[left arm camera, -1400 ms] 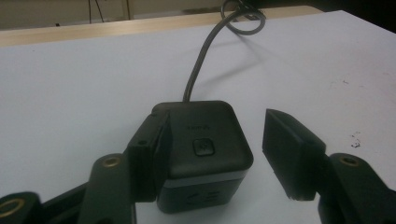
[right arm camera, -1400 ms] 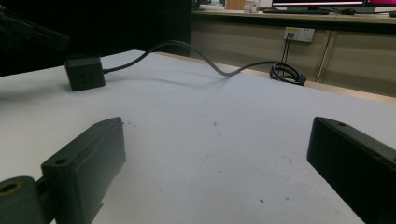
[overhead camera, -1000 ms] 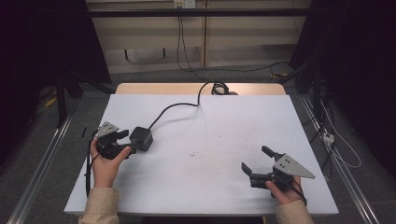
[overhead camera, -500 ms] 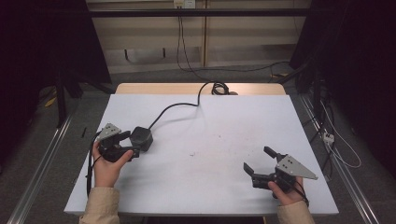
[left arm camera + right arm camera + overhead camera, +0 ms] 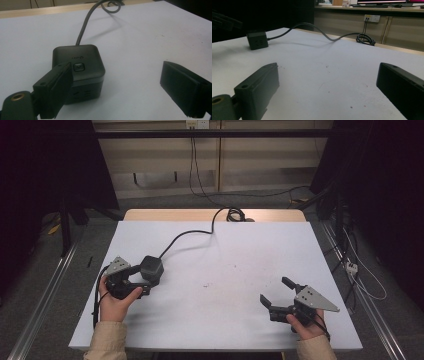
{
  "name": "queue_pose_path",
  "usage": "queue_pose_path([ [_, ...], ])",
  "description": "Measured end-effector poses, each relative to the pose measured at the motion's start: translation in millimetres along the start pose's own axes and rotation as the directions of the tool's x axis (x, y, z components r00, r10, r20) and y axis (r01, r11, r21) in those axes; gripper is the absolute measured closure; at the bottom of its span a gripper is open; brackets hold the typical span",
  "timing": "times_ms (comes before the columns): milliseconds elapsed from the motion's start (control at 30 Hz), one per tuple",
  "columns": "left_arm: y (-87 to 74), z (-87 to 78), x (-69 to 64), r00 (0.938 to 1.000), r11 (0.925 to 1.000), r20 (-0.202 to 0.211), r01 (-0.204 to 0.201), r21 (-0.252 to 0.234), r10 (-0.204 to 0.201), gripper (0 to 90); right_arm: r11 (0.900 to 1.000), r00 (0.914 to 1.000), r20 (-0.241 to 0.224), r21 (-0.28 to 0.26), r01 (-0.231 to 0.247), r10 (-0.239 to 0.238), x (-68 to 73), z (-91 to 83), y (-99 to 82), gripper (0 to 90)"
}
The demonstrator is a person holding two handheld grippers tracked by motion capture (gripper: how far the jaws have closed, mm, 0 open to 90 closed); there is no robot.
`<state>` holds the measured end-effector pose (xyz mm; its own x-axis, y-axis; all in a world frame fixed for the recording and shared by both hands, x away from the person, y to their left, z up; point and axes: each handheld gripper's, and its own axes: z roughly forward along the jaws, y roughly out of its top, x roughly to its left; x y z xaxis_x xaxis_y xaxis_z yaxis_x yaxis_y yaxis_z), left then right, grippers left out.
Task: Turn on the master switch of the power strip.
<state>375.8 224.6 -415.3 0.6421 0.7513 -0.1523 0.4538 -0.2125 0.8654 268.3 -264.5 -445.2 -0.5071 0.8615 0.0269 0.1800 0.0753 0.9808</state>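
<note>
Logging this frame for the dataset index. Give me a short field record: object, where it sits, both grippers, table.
object: black cube power strip with a button on top, cable running to the table's far edge
position: left part of the table, upright
left gripper: at the cube, jaws have just been opening; one pad beside the cube's side, the other well clear of it
right gripper: open, nothing between the jaws, over the table's right near part
contact: left grip not pressing the cube
</note>
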Motion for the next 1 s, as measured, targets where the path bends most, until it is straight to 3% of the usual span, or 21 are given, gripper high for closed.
queue_pose_path([
  [600,-7.8,-7.7,-2.7,0.9992,0.9997,0.031,-0.026,-0.003,0.026,10.1,1.0,1.0,-0.004,0.0,0.001,-0.001,0.0,-1.1,0.0,3.7],
  [1000,-13.4,-10.8,-4.1,0.9989,0.9997,0.041,-0.021,-0.012,0.022,9.5,1.0,1.0,-0.005,0.0,0.003,-0.003,0.2,-1.0,0.1,3.7],
])
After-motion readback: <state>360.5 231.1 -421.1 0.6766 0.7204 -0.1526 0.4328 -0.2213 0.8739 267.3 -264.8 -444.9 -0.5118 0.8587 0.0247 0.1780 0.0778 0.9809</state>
